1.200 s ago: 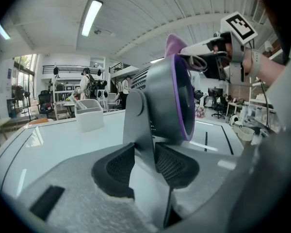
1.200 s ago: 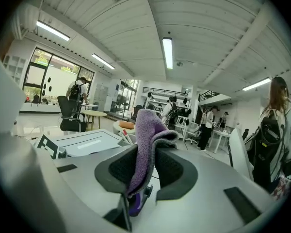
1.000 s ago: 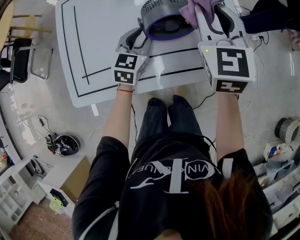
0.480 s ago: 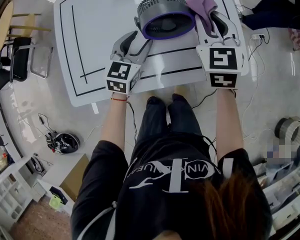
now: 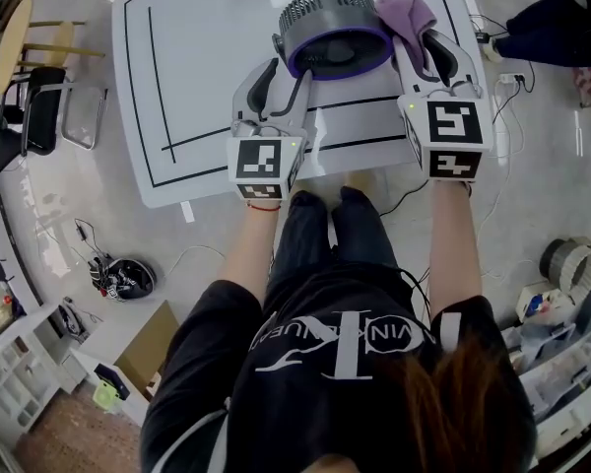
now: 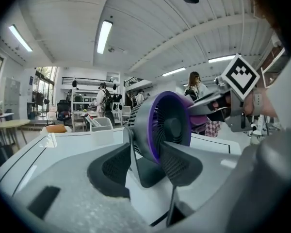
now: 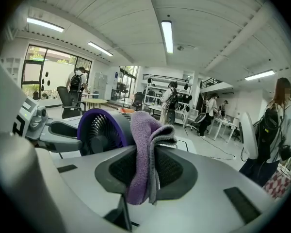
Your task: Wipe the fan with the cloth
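Spotter: Your right gripper (image 5: 424,45) is clamped on the purple cloth (image 5: 406,13). The right gripper view shows the folded fabric pinched between both pads, with loose ends sticking out above and below them. You hold it at the right side of the fan (image 5: 335,30), which stands on the white table (image 5: 197,77) straight ahead of you.

Checker: Whether that cloth is on the fan is less clear. From your head view it sits right at the purple rim (image 6: 170,96), touching or just beside it; I cannot tell which.

Spotter: Your left gripper (image 5: 281,75) has its jaws wide apart. They have just been opening, and nothing is pinched in them. The fan's stand (image 6: 144,171) shows in the gap just ahead of the tips, but neither pad presses on it, so you are not bracing the fan.

Checker: On progress, I judge you at the start of the wiping, not deep into it. The cloth is in your grip and has been brought to the fan. No surface of the fan tells me it has been cleaned. I would count the front grille (image 6: 160,115), the rim, the grey rear cage (image 5: 320,6) and the stand as all left to do.
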A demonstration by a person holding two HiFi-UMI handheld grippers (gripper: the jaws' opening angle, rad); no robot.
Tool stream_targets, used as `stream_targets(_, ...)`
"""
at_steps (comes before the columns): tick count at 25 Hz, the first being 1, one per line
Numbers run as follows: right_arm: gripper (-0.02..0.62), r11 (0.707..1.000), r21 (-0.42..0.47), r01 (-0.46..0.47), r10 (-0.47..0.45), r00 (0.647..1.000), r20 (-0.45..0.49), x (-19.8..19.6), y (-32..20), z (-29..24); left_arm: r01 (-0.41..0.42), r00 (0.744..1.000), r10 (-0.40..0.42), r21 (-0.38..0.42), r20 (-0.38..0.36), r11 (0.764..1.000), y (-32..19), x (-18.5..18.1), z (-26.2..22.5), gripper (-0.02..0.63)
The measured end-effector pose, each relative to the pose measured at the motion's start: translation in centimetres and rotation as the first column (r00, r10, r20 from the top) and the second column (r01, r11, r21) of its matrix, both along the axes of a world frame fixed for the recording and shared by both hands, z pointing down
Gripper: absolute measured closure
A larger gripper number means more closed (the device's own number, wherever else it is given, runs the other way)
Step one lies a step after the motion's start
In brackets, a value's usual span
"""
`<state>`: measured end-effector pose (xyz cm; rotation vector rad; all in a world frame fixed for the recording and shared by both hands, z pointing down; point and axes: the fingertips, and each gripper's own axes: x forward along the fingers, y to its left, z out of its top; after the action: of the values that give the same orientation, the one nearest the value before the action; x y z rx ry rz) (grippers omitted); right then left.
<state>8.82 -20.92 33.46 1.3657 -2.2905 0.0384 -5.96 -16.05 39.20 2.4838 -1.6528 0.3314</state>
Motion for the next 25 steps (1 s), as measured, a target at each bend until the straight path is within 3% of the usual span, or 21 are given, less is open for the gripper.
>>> stream_targets(6,0.495,0.999,0.002,0.034,-0.034,0.999,-0.033,-0.5,1.2,0.0,0.082,0.996,-0.082,-0.001,0.020,0.997,0.0,-0.2,-0.3,0.457)
stream_targets(9,0.494,0.997,-0.008,0.080,-0.081,0.996,-0.039,-1.3,2.6,0.2,0.109,0.994,-0.109,-0.003,-0.013,0.994,0.0,-1.6,-0.3,0.482)
stream_targets(11,0.492,0.996,-0.008,0.091,-0.092,0.995,-0.036,-1.5,3.5,0.3,0.112,0.993,-0.112,-0.009,-0.040,0.994,-0.4,-2.4,-0.3,0.483)
stream_targets(16,0.492,0.996,-0.025,0.083,-0.083,0.996,-0.013,-1.3,4.3,0.7,0.116,0.993,-0.116,-0.010,-0.014,0.993,-1.6,-5.0,-0.4,0.497)
stream_targets(25,0.491,0.977,-0.081,0.200,-0.198,0.980,0.024,-4.5,5.7,1.7,-0.005,0.999,0.005,-0.006,0.036,1.000,-3.9,-6.8,-0.6,0.506)
